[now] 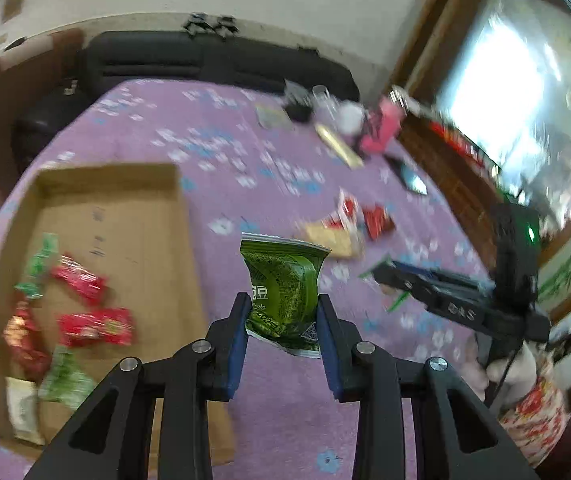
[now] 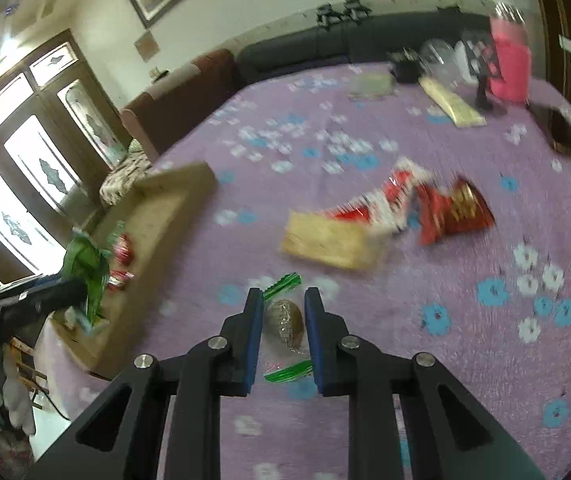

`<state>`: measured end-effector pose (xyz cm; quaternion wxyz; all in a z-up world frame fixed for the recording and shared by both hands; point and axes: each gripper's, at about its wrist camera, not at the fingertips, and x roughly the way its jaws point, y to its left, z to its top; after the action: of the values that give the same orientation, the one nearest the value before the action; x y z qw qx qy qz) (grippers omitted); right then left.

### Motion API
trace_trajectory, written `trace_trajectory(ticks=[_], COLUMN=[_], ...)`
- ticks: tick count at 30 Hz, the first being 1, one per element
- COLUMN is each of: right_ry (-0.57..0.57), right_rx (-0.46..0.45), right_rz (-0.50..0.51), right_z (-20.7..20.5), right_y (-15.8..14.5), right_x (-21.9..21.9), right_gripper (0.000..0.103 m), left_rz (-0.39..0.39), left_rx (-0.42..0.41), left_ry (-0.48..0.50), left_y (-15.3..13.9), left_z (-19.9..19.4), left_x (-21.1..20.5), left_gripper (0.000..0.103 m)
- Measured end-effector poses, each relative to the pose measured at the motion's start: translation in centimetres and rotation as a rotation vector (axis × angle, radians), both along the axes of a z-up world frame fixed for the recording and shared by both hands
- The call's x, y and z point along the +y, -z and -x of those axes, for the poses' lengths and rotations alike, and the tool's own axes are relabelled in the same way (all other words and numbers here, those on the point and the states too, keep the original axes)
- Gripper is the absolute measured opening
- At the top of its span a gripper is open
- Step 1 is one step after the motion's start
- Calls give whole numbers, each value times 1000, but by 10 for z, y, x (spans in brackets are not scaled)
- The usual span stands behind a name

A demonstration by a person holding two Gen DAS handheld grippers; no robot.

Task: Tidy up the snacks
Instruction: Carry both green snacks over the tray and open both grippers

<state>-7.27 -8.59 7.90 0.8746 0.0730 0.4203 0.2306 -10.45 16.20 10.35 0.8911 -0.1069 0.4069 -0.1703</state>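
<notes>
Left tongs (image 1: 283, 316) clamping green snack packet (image 1: 283, 292), right tongs (image 2: 284, 320) gripping clear-wrapped candy (image 2: 284, 322) above purple tablecloth (image 2: 445, 300)

The tablecloth (image 1: 245, 152) is purple with blue and white flowers. The box (image 1: 117, 216) is brown, with red and green packets (image 1: 81, 280). The near packet (image 1: 285, 292) is green.
</notes>
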Motion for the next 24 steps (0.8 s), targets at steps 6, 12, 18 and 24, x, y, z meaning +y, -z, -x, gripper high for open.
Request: trace_trajectory(ticks=[6,12,18,24], right_ry=[-95,-178,-210,-212], right_rx=[-44,-32,37,107], right_rz=[-52,-42,-27,28], right_z=[-4,-21,-46,-71], right_y=[-53,-66,-45,-6], right_x=[45,112,175,221], right_gripper=[20,20,20,20], left_rz=[-19,-62,-84,-65], left_rx=[-39,-19,51,144], left_ry=[-105,-167,-202,-222], left_y=[-25,-28,0,39], left_z=[-9,-37,-76,-117], left_x=[62,106,127,142], left_gripper=[34,34,34,34])
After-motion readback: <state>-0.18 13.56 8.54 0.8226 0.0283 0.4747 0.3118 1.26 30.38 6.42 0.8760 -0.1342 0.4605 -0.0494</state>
